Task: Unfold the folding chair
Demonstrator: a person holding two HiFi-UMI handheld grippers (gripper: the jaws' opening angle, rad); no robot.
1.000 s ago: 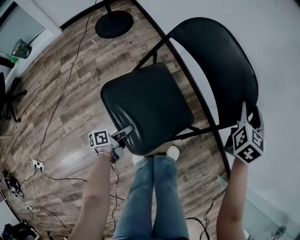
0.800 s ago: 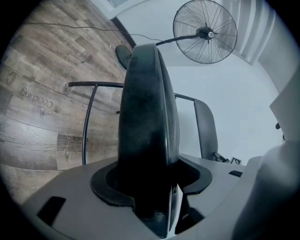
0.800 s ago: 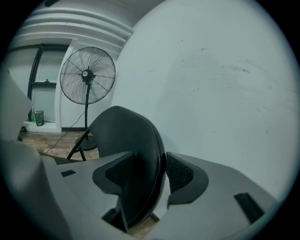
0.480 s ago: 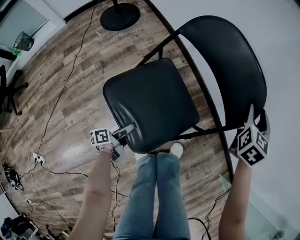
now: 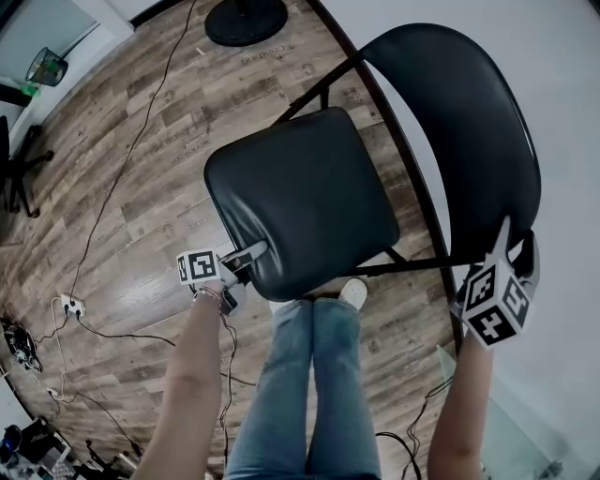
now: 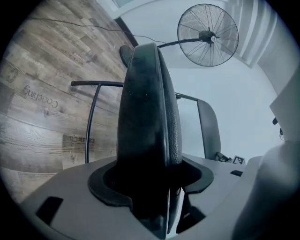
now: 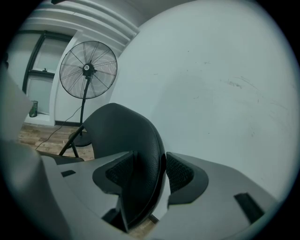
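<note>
A black folding chair stands opened beside the white wall. In the head view its padded seat lies nearly flat and its backrest rises at the right. My left gripper grips the seat's front corner. In the left gripper view the seat fills the gap of that gripper, whose jaws are opening while both pads still touch it. My right gripper is shut on the backrest's near edge. In the right gripper view the backrest sits between its pads.
The person's legs stand just behind the seat. A pedestal fan's base sits on the wooden floor beyond the chair. Cables and a power strip lie at the left. A green bin stands far left. The wall is close on the right.
The seat's front edge has sunk a little together with my left gripper. My right gripper has shifted slightly with the backrest. Both grips look the same as before.
</note>
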